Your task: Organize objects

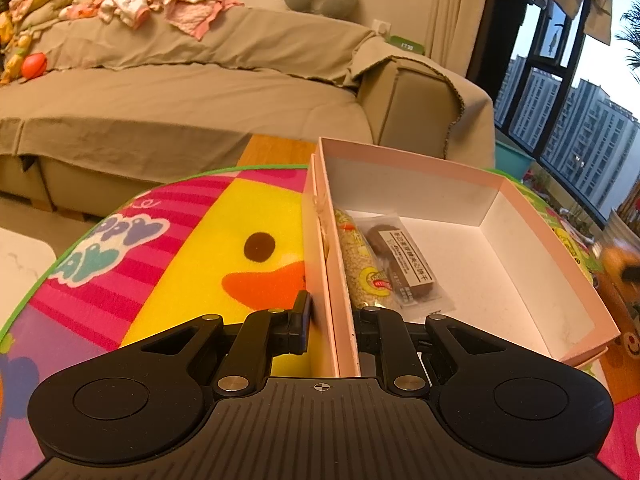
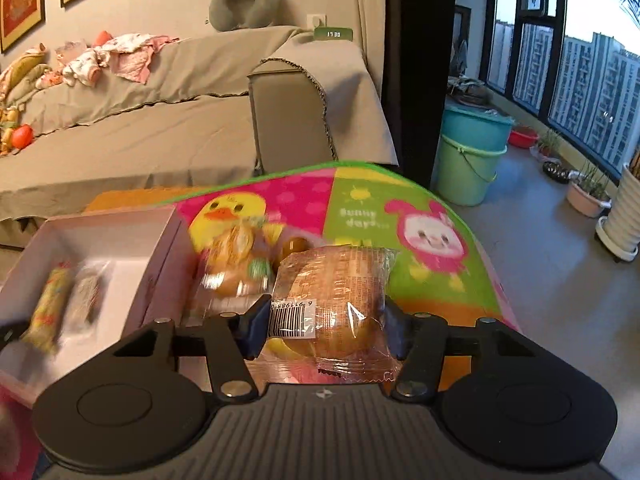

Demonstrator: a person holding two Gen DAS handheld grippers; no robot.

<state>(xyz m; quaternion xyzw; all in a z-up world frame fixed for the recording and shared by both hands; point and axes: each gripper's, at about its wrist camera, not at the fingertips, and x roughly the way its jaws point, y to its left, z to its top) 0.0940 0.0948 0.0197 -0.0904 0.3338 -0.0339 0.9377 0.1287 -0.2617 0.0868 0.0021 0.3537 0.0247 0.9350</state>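
Pink gift box (image 1: 552,264) wall is pinched by left gripper (image 1: 332,320), lower centre. Right gripper (image 2: 322,328) clamps a wrapped bun (image 2: 332,304), centre frame, beside the box. Advice: lift clear of the rim, release beside the cookie packet (image 1: 404,264), brace box.

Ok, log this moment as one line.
left gripper: shut on pink box wall | right gripper: shut on wrapped bun

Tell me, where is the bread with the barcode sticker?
In the right wrist view, the wrapped bread sits between the right gripper's fingers, over the cartoon mat, right of the pink box.
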